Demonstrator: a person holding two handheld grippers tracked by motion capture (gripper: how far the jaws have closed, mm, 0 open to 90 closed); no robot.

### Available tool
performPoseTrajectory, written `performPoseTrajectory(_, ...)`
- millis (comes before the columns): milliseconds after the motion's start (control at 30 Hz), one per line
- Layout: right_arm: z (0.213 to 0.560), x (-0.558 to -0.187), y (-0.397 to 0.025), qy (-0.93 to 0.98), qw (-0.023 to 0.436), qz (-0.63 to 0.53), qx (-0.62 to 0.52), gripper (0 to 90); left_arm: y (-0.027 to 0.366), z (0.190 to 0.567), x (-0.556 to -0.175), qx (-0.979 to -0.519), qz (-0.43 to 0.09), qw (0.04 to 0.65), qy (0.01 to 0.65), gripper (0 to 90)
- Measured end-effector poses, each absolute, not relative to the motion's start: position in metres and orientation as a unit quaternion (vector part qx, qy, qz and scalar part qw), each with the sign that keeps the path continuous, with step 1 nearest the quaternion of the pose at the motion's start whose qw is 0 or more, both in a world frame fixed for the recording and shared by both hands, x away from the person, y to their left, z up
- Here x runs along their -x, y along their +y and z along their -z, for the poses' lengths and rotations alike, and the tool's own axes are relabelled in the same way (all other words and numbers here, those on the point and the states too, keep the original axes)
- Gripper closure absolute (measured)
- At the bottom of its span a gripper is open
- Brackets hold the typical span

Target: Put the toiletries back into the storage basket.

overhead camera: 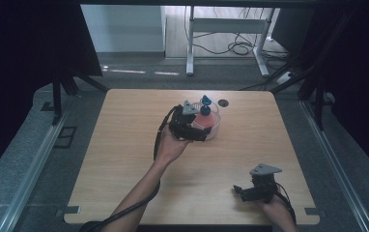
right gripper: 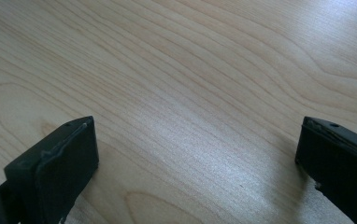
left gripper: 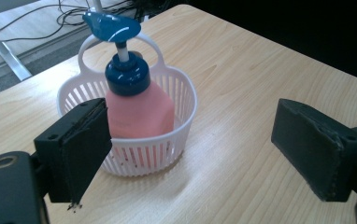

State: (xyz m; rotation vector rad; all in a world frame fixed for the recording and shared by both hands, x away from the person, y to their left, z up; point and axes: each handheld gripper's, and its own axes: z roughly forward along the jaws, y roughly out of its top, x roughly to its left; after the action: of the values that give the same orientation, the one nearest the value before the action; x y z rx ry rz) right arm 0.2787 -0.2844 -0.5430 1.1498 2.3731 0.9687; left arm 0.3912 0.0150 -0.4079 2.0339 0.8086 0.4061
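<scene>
Left claw [overhead camera: 198, 129] hung with its jaws spread wide, gripping nothing, right beside the white basket [overhead camera: 213, 126] on the worktop [overhead camera: 124, 159]. From the left gripper view the basket [left gripper: 176, 135] sat just ahead of the jaws, nearer the left jaw, and neither pad touched its slatted wall as far as I could tell. Inside the basket stood a pink bottle [left gripper: 141, 112], upright, with a dark blue collar and a blue pump head [left gripper: 112, 27] rising in front of the basket's looped handle. Basket and bottle [overhead camera: 204, 119] stood toward the far edge of the worktop, a little right of its middle. Just beyond them, close to that far edge, was a small dark round hole [overhead camera: 223, 102] in the wood.

The person's left hand [overhead camera: 170, 145] held the claw from the near side, its cable trailing back along the forearm. Well apart, near the worktop's near right corner, the right claw [overhead camera: 238, 190] rested low over bare wood, jaws likewise released and wide, nothing between them. Past the far edge stood the white legs of another table [overhead camera: 226, 29], with cables on the floor.
</scene>
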Motion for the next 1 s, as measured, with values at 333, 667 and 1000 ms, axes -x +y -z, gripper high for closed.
performPoseTrajectory(333,0.543,-0.279,-0.284,0.833,0.165,-0.34,-0.404,0.0,0.028,0.414,-0.38,-0.816,-0.154,0.449,0.33,11.9)
performPoseTrajectory(667,0.543,-0.279,-0.284,0.833,0.166,-0.339,-0.404,0.0,0.036,0.416,-0.368,-0.815,-0.149,0.454,0.326,12.1)
performPoseTrajectory(1000,0.543,-0.278,-0.284,0.833,0.167,-0.339,-0.404,0.0,0.048,0.423,-0.356,-0.817,-0.141,0.454,0.325,12.5)
